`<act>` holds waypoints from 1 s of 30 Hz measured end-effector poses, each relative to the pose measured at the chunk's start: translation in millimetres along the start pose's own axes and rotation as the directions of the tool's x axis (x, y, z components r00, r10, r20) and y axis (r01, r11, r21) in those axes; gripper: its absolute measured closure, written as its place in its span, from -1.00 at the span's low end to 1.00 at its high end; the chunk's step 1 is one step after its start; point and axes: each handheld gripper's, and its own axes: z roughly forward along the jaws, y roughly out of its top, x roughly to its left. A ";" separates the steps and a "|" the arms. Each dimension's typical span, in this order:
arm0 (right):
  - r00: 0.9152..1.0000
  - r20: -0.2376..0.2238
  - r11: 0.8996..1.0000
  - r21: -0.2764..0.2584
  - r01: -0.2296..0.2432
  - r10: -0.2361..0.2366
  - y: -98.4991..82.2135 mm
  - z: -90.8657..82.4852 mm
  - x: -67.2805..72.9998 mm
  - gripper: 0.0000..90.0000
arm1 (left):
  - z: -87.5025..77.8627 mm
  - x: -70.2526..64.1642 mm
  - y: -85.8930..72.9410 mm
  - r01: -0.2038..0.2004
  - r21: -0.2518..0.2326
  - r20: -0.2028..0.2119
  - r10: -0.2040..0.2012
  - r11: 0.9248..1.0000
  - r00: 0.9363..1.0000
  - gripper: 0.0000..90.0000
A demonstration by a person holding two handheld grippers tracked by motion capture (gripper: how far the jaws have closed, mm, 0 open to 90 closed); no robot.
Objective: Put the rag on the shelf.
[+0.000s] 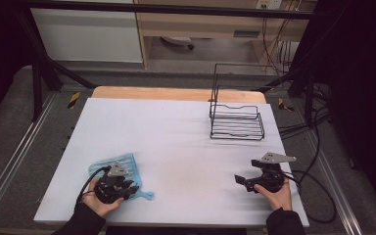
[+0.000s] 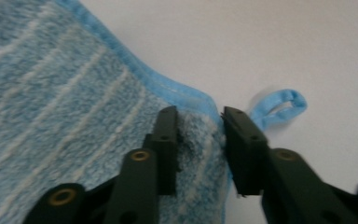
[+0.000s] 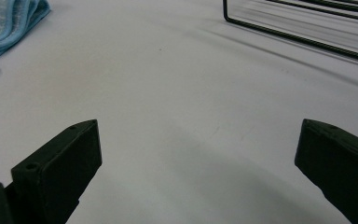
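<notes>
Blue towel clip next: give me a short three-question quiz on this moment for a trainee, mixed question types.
1. True or false: the right gripper has nothing between its jaws.
2. Which part of the blue striped towel lies between the left gripper's jaws? A. the middle of the cloth B. the corner beside the hanging loop C. the hanging loop itself
3. In the high view, name the thing standing at the far right of the white table.

Key
1. True: the jaws stand wide apart over bare table.
2. B: the jaws straddle the corner with gaps showing; the loop lies just past them.
3. The black wire rack.
</notes>
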 end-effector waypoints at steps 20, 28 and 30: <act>1.000 -0.001 1.000 -0.005 -0.003 0.003 0.1 -0.5 -0.1 -0.98 | 5.5 -5.1 -0.5 0.024 -0.005 -0.078 -0.024 1.000 0.997 0.66; 1.000 -0.013 1.000 -0.008 -0.010 0.010 0.5 0.3 0.2 -0.98 | -1.8 8.8 6.3 0.082 -0.092 -0.014 -0.084 0.992 0.996 0.75; 1.000 -0.013 1.000 -0.010 -0.009 0.009 0.3 -0.1 0.1 -0.97 | -3.4 9.9 10.5 0.084 -0.114 -0.001 -0.085 0.990 0.996 0.75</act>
